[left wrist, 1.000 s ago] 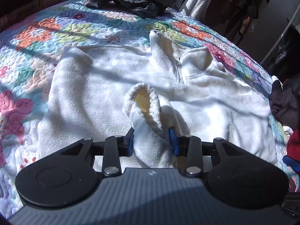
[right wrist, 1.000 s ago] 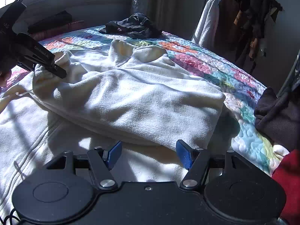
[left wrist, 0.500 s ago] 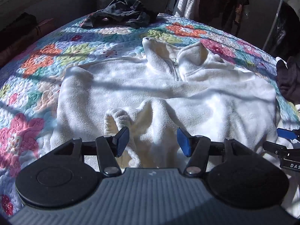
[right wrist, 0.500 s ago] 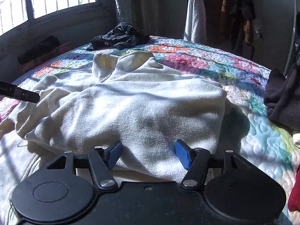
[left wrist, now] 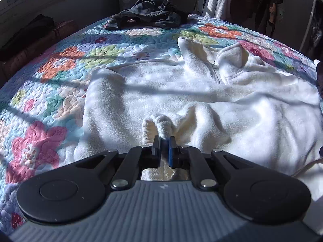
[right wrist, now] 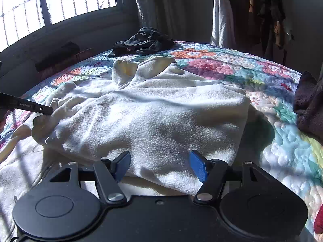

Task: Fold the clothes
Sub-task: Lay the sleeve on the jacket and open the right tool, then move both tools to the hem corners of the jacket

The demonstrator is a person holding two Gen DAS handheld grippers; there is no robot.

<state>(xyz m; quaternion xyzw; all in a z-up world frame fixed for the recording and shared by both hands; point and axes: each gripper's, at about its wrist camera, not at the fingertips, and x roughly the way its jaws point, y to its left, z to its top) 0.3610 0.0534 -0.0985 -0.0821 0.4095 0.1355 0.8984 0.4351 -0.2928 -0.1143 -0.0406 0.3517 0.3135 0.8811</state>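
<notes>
A cream fleece pullover with a zip collar [left wrist: 201, 92] lies spread across a floral quilted bedspread [left wrist: 60, 64], collar toward the far edge, one sleeve folded over its chest. The left gripper [left wrist: 165, 147] is pinching the fleece sleeve cuff [left wrist: 161, 123] near the bed's near edge; the right gripper [right wrist: 159, 164] stands spread above the pullover's folded side, holding nothing. With so thin a bite on thick pile, the cuff could slip free if pulled sideways, dragging the folded sleeve askew. A dark crumpled garment [left wrist: 147, 14] sits by the far edge.
</notes>
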